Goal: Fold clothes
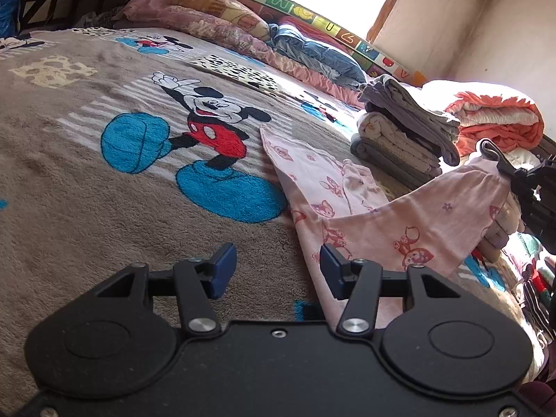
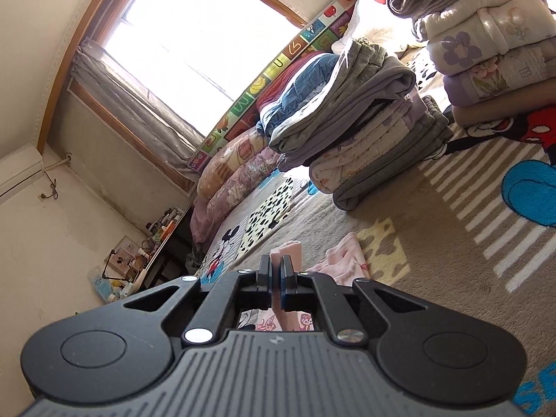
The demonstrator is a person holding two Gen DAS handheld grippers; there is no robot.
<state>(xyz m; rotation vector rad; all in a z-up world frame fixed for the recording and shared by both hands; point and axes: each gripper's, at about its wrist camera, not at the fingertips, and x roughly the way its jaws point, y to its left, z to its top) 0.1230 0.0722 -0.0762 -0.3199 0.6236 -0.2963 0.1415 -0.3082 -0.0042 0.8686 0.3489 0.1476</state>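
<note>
A grey cartoon-mouse blanket (image 1: 87, 180) covers the bed. Along its far edge lie pillows (image 1: 215, 17) and a blue quilt (image 1: 319, 55) below a bright window (image 2: 194, 31). The left hand-held gripper (image 1: 274, 269) hovers low over the blanket, its blue pads (image 1: 222, 271) apart with nothing between them; its right finger sits over the near edge of the pink garment (image 1: 347, 205). That garment lies spread on the blanket right of the mouse figure, one side lifted toward the right. There the right hand-held gripper (image 2: 277, 278) is clamped on a fold of the pink cloth, raised above the bed. Behind the garment stands a stack of folded clothes (image 1: 403, 132), grey on top. Further right is an orange-and-white bundle (image 1: 497, 118), and a second folded pile (image 2: 486, 52) stands beside the first.
</note>
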